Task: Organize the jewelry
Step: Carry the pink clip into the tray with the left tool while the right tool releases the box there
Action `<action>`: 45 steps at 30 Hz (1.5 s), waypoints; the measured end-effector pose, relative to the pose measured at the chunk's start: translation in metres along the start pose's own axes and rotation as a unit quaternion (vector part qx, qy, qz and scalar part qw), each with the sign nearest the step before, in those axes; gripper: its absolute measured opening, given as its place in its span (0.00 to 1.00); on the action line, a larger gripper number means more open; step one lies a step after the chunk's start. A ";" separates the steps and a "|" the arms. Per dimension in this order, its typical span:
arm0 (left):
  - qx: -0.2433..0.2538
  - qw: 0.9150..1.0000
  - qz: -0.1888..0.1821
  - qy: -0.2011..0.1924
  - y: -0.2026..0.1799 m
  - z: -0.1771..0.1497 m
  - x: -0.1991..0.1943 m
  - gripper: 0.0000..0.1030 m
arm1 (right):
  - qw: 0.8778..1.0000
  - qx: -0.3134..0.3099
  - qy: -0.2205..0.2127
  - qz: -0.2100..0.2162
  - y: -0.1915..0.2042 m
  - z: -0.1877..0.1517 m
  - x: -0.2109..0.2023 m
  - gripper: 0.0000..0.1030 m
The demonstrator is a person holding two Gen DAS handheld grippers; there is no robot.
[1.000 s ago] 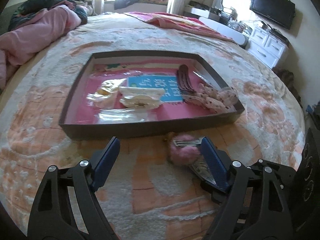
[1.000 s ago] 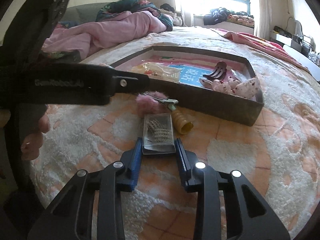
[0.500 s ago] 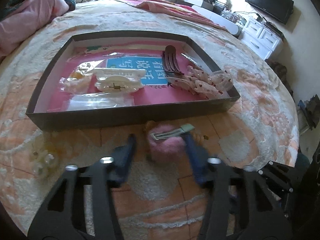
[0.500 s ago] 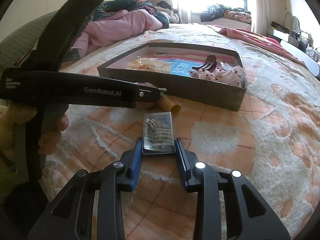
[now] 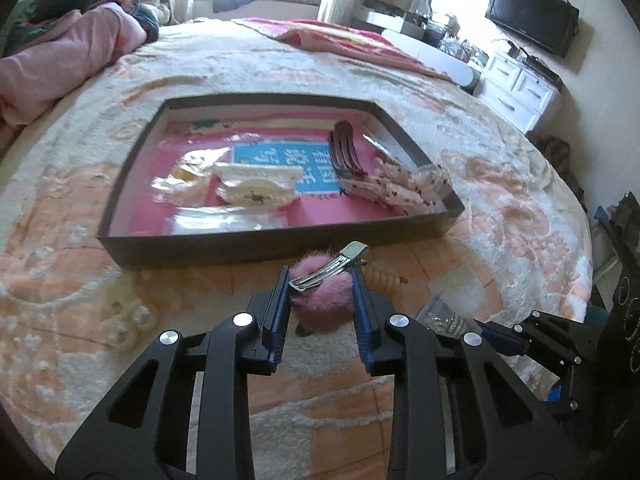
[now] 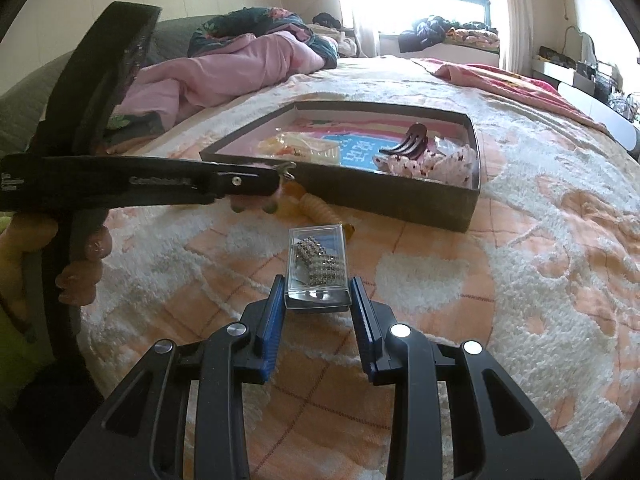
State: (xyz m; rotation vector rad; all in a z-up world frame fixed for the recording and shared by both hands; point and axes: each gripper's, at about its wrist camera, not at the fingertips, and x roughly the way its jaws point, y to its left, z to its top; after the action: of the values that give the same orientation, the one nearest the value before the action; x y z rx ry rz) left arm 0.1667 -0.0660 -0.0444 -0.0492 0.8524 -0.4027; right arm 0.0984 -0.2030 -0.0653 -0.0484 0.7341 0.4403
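Observation:
My left gripper (image 5: 321,280) is shut on a pink fluffy hair clip (image 5: 322,294) with a silver metal clasp, held just above the bedspread in front of the dark tray (image 5: 276,240). My right gripper (image 6: 318,290) is shut on a clear plastic case of rhinestone jewelry (image 6: 318,270), held low over the bed. The tray (image 6: 400,200) holds a brown claw clip (image 5: 345,152), a white clip (image 5: 258,188), dotted fabric hair ties (image 5: 404,188) and clear bags. The left gripper shows in the right wrist view (image 6: 282,182), close to the tray's near wall.
An orange ribbed piece (image 6: 318,208) lies on the bedspread by the tray's near wall. A pale beaded item (image 5: 128,320) lies on the bed to the left. Pink bedding (image 6: 224,72) is heaped at the back left. A dresser and TV (image 5: 532,12) stand on the right.
My left gripper has closed on the pink fluffy clip and lifted it off the bedspread. My right gripper still holds the clear case and has risen slightly.

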 end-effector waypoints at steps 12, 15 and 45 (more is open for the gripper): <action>-0.018 0.999 0.024 -0.032 0.022 0.007 -0.024 0.20 | 1.000 -0.005 -0.021 -0.006 0.004 0.017 -0.005 0.30; -0.022 0.999 0.028 -0.038 0.027 0.009 -0.027 0.20 | 1.000 -0.006 -0.027 -0.008 0.002 0.025 -0.004 0.30; -0.060 0.993 0.071 -0.071 0.067 0.027 -0.038 0.20 | 0.997 -0.023 -0.067 -0.019 0.003 0.080 0.017 0.30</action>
State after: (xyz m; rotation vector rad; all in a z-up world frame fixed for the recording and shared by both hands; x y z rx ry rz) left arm 0.1863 0.0068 -0.0132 -0.1258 0.7334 -0.2114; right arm 0.1594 -0.1790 -0.0161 -0.0753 0.5902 0.4198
